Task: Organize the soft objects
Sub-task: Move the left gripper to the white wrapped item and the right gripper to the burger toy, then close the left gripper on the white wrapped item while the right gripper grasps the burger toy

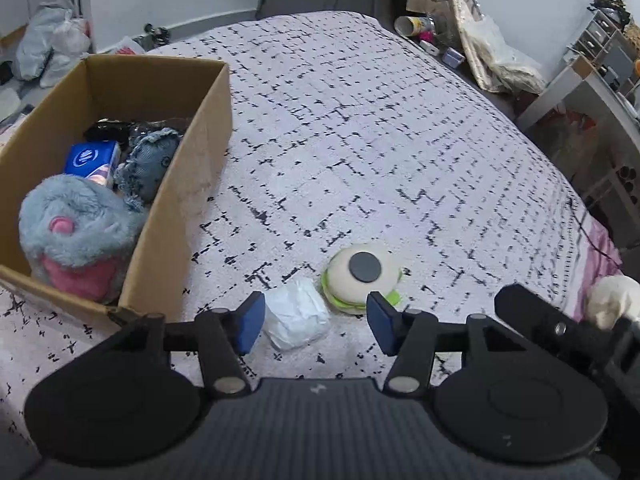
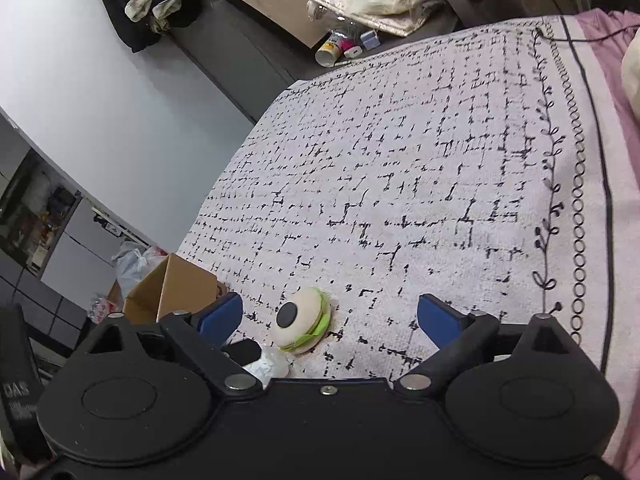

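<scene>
right now, as the two wrist views show it:
left gripper (image 1: 316, 322): low over the bedspread (image 1: 380, 128), jaws partly apart, gripping nothing; a white tissue packet (image 1: 296, 318) lies between the blue pads, nearer the left pad, whether touching it i cannot tell.
right gripper (image 2: 330, 320): jaws wide apart, empty, aimed at the burger toy.
burger toy (image 1: 362, 278): cream bun, green edge, dark round disc on top; on the bedspread just beside the tissue packet.
cardboard box (image 1: 192, 184): open, on the bed left of the grippers.
in the box: grey-and-pink plush (image 1: 76, 236), denim plush (image 1: 148, 164), blue tissue pack (image 1: 94, 158).
</scene>
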The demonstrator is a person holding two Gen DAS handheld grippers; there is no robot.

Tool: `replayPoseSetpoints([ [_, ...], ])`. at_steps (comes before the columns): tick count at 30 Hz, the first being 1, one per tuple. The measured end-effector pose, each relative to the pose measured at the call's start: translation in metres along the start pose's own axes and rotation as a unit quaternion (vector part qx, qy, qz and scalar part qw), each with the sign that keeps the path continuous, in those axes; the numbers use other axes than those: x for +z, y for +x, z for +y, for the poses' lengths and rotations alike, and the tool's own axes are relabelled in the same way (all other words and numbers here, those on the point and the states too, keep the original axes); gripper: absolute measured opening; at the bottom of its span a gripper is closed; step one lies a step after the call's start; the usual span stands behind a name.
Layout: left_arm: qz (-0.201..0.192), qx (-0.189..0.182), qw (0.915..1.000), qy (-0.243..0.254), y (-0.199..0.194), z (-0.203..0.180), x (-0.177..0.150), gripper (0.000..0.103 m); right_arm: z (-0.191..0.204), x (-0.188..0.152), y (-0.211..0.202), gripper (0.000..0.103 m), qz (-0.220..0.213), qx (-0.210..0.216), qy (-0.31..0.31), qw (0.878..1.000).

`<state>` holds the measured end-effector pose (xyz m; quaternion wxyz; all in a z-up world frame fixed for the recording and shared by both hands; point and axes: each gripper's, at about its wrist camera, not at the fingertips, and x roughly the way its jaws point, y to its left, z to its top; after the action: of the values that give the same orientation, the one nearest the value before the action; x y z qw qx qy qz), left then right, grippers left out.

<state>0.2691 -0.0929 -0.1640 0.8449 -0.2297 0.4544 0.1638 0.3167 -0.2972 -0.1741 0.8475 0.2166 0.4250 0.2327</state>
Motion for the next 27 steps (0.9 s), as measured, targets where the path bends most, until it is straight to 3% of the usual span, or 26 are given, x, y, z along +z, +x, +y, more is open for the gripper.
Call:
replayPoseSetpoints([
  [4,0.009,0.018,0.9994,-0.030,0.011,0.006,-0.007,0.052,0.002,0.001,0.008,0.093,0.005,0.012,-0.002,1.000],
  [6,0.006,0.025,0.9992,-0.029,0.016,0.006,-0.010,0.052,0.004,0.001,0.014,0.084,0.011,0.019,-0.004,1.000],
  [11,0.004,0.030,0.9975,-0.064,0.029,0.016,-0.013,0.051,0.007,-0.002,0.030,0.077,0.032,0.026,-0.013,0.999],
  [16,-0.006,0.022,0.9966,-0.079,0.029,0.022,-0.015,0.047,0.012,-0.006,0.044,0.075,0.047,0.024,-0.029,0.998],
  [27,0.003,0.000,0.9977,-0.067,0.022,0.035,-0.016,0.046,0.029,-0.009,0.069,0.073,0.071,0.014,-0.063,0.995],
])
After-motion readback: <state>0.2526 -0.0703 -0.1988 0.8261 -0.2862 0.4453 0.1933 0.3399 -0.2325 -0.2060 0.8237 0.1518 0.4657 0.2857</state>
